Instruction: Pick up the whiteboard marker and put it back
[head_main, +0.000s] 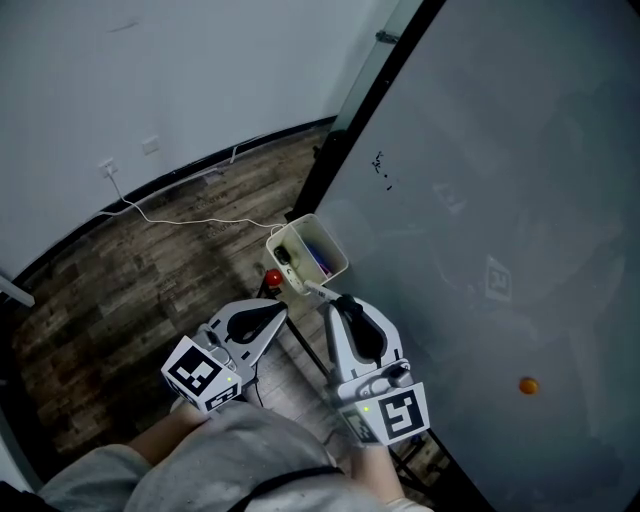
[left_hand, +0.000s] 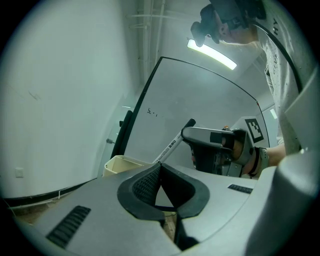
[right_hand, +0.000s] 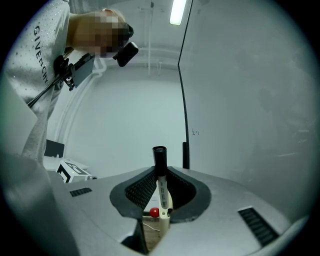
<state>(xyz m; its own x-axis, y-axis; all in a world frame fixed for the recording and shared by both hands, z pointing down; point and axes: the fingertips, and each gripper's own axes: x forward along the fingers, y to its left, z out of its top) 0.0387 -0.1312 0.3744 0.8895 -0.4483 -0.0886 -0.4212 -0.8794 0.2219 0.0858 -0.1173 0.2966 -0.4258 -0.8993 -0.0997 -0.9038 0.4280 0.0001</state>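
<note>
The whiteboard marker (right_hand: 161, 186), white with a black cap, stands upright between the jaws of my right gripper (right_hand: 160, 192), which is shut on it. From the head view, the right gripper (head_main: 335, 303) sits just below a cream holder box (head_main: 333, 243) fixed at the whiteboard's (head_main: 500, 200) lower corner, and the marker's white end (head_main: 313, 290) pokes toward the box. In the left gripper view the marker (left_hand: 172, 144) slants from the right gripper (left_hand: 212, 135) down toward the box (left_hand: 120, 162). My left gripper (left_hand: 159, 170) is shut and empty, left of the right one (head_main: 282, 311).
Several pens lie inside the holder box. A small red object (head_main: 272, 277) sits below it near the black stand. A white cable (head_main: 190, 218) runs across the wooden floor (head_main: 120, 290) to a wall socket. An orange magnet (head_main: 528, 385) is on the board.
</note>
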